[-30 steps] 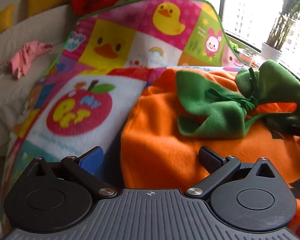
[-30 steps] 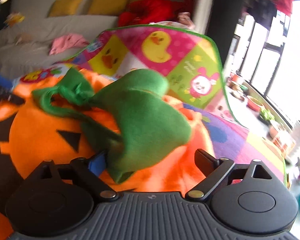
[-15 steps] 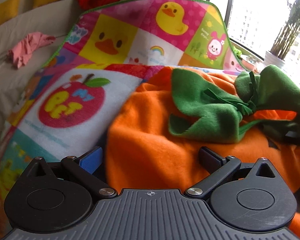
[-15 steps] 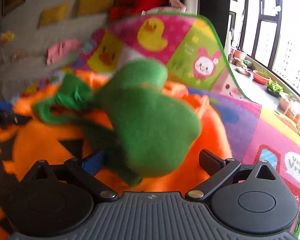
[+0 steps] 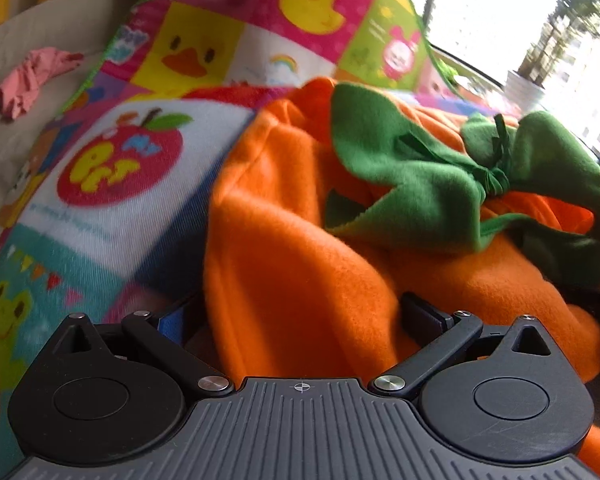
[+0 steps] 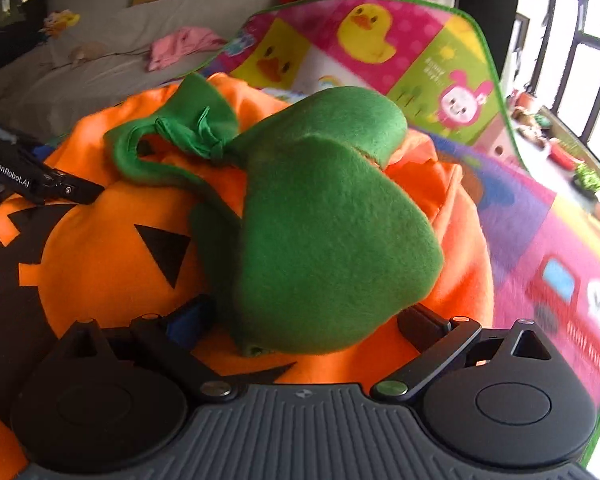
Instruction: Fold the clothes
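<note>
left wrist view: left gripper point(image 5: 300, 314) jaws spread wide, orange fleece fold of pumpkin costume point(image 5: 300, 248) bunched between fingers, not pinched. costume lies on cartoon play mat point(image 5: 120, 184), green leaf collar point(image 5: 420, 184) on top. pink garment point(image 5: 32, 80) on sofa behind. right wrist view: right gripper point(image 6: 304, 320) jaws also wide apart, green collar flap point(image 6: 332, 248) and orange fleece between fingers, unclamped. black triangle face patch point(image 6: 164, 248) visible; left gripper's finger point(image 6: 40, 184) resting on costume at left.
</note>
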### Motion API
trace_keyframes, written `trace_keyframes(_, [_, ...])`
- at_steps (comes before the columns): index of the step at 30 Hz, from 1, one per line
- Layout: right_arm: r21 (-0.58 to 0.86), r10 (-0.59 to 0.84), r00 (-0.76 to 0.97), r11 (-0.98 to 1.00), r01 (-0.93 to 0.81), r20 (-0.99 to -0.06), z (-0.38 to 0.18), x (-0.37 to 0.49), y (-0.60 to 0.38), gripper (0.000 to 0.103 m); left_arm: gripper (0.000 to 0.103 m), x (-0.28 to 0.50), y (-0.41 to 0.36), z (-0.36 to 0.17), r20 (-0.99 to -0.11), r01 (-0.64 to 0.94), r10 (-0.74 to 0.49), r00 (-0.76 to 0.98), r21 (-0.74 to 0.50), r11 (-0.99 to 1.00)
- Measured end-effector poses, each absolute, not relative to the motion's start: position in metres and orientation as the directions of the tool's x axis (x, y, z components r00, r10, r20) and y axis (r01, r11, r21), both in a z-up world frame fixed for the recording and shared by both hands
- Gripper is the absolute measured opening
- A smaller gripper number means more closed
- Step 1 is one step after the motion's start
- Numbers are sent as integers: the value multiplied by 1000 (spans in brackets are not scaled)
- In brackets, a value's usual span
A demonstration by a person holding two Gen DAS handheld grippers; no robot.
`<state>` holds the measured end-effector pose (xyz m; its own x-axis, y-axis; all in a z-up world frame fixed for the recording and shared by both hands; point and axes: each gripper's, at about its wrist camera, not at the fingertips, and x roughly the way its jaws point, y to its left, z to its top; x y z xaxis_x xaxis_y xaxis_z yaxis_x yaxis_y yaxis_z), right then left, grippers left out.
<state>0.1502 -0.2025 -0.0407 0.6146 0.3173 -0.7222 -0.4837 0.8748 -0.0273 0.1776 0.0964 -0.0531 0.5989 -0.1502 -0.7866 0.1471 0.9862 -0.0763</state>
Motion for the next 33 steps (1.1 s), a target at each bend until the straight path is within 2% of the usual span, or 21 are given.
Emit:
trace_keyframes(5, [-22, 335, 595, 860, -511, -730, -35, 103, -215, 99, 103, 129, 87, -48, -820, 238, -212, 531, -96, 966])
trace_keyframes(9, [-59, 305, 692, 892, -449, -654, -21, 97, -220, 99, 103, 133, 89, -44, -820, 219, -225, 527, -125, 968])
trace_keyframes(12, [-203, 215, 790, 897, -392, -575, -11, 113, -210, 100, 103, 156, 91, -43, -807, 178, -198, 557, -117, 977])
trace_keyframes(14, [-252, 186, 814, 893, -374, -550, -8, 130, -202, 100, 103, 175, 94, -42, -798, 156, -185, 574, -115, 981])
trace_keyframes(22, [-351, 113, 819, 864, -360, -563, -33, 235, -172, 100, 103, 241, 110, -46, -797, 43, -83, 598, -72, 997])
trace_keyframes(27, [-368, 114, 798, 843, -393, -592, -38, 235, -181, 100, 103, 226, 113, -21, -759, 90, -161, 631, -134, 987])
trace_keyframes(29, [-374, 127, 784, 825, -424, -608, -34, 221, -191, 101, 103, 218, 108, -7, -732, 145, -237, 639, -188, 971])
trace_keyframes(33, [-375, 151, 815, 831, -412, -560, -2, 200, -220, 103, 103, 211, 85, 12, -669, 284, -405, 624, -289, 914])
